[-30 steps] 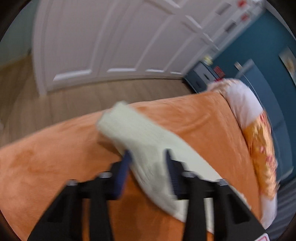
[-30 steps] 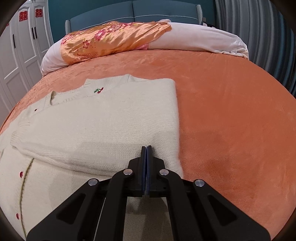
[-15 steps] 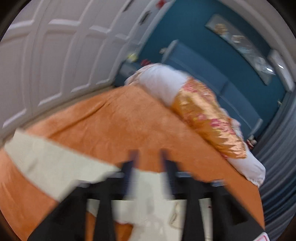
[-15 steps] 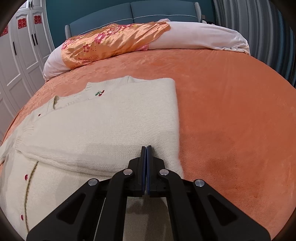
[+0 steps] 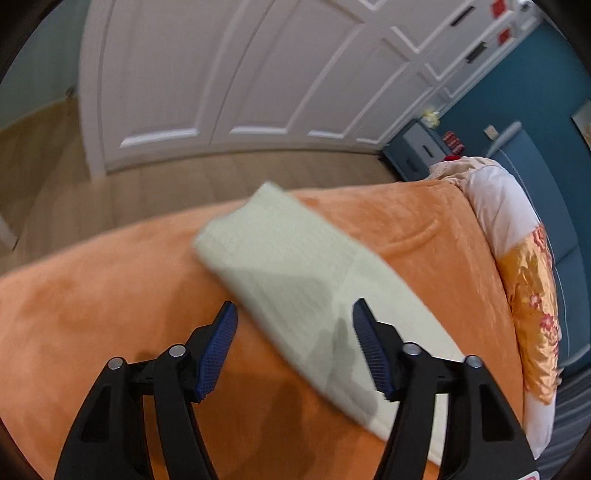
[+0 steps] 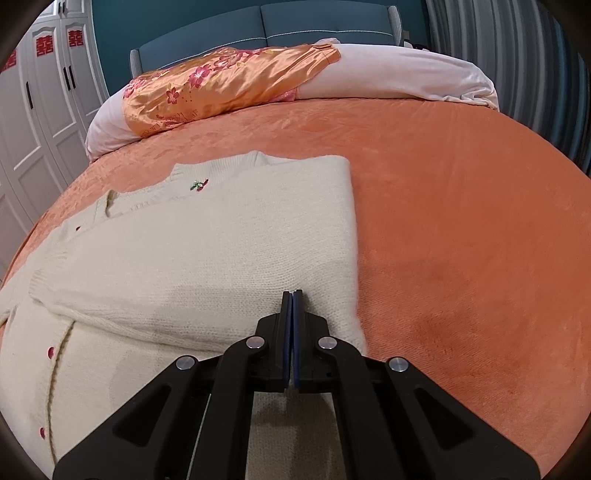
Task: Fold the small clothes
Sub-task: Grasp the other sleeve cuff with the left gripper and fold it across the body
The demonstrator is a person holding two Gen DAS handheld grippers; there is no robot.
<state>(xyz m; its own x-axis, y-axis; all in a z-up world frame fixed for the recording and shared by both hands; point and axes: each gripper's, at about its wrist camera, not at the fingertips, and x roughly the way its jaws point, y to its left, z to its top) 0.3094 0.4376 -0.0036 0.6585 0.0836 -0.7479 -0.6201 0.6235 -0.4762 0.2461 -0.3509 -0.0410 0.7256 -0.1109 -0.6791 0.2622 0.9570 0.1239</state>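
A cream knit cardigan (image 6: 207, 251) with red buttons and a small cherry embroidery lies on the orange bedspread (image 6: 461, 206), its right side folded over the body. Its left sleeve (image 5: 303, 280) lies stretched out toward the bed's edge. My left gripper (image 5: 293, 314) is open and empty, its jaws spread above the sleeve. My right gripper (image 6: 292, 295) is shut with nothing between the pads, low over the folded part near its right edge.
Orange satin pillow (image 6: 229, 85) and a white quilt roll (image 6: 399, 77) lie at the head of the bed by a blue headboard (image 6: 266, 26). White wardrobe doors (image 5: 240, 81) and wood floor (image 5: 155, 184) lie beyond the bed's edge. A blue nightstand (image 5: 417, 151) stands there.
The left gripper swung away toward the pillows and back over the sleeve, and its jaws have opened wider. The right gripper has stayed shut and almost still.
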